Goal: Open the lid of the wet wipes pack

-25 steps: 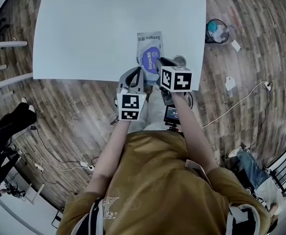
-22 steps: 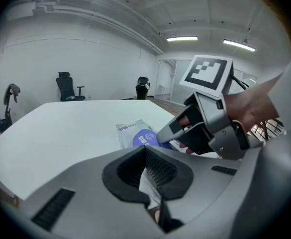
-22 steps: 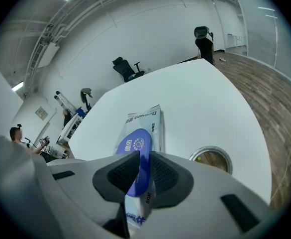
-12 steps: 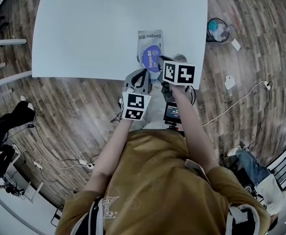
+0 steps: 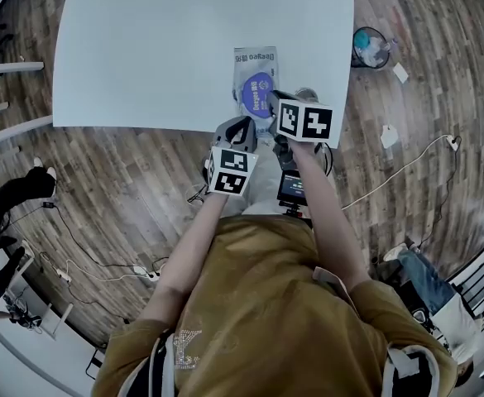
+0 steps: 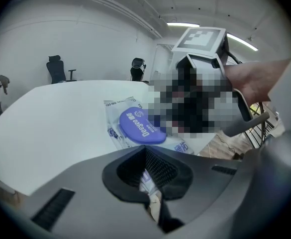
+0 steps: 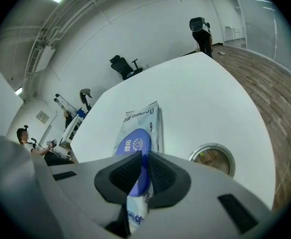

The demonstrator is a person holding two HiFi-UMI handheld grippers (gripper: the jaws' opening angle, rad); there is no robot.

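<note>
The wet wipes pack (image 5: 253,66) lies near the front edge of the white table (image 5: 159,48), its blue oval lid (image 5: 259,87) facing up. My right gripper (image 5: 271,102) comes in from the pack's right. In the right gripper view its pads (image 7: 127,174) are shut on the near edge of the blue lid (image 7: 135,146). My left gripper (image 5: 240,131) sits at the table edge, at the pack's near end. In the left gripper view its pads (image 6: 160,168) pinch a white strip of the pack, and the lid (image 6: 138,126) lies just beyond.
A round cable hole (image 7: 212,158) is set in the table just right of the pack. A bin (image 5: 368,48) stands on the wood floor to the right, and cables (image 5: 101,263) trail on the floor at left. Office chairs (image 6: 58,68) stand behind the table.
Both grippers have edged forward toward the pack. The left one has come up to the pack's near end and the right one has settled on the lid.
</note>
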